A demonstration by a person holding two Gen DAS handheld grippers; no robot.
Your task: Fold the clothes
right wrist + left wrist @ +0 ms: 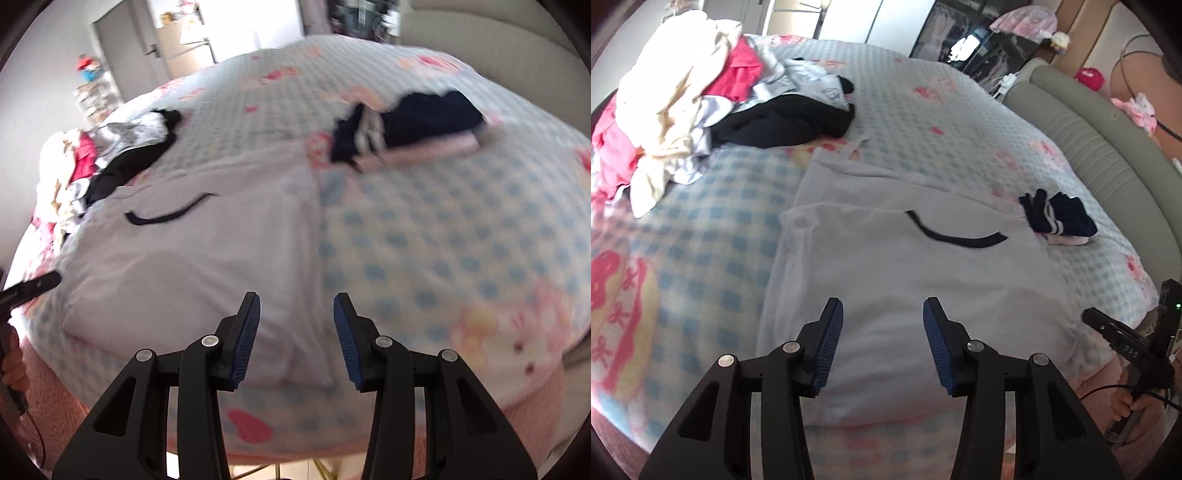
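**White garment partly folded, both grippers free above it**

We have the white garment [908, 280] lying flat on the checked bedspread [713, 206], close to the near edge of the bed. A dark neckline trim [955, 238] shows on its upper face, and a doubled layer is visible along its left side in the left wrist view, so we judge that one fold is already in and the step in hand sits between folds: release done, next grasp not yet taken.

The left gripper [882, 343] hangs over the near part of the garment with its jaws standing moderately wide and nothing between the blue pads. The right gripper [297, 339] hovers over the garment's near right corner, jaws likewise apart and empty. Neither pair of pads touches cloth as far as we can tell.

A small stack of folded dark items [1058, 218] rests just beside the garment's far right corner; the unfolded pile [683, 99] sits well apart at the far left.

Next move, in our judgement: bring both grippers down onto one edge of the garment, pinch it through the layers, and carry it across evenly. Risk: the right wrist view is blurred, so the exact edge is hard to place.
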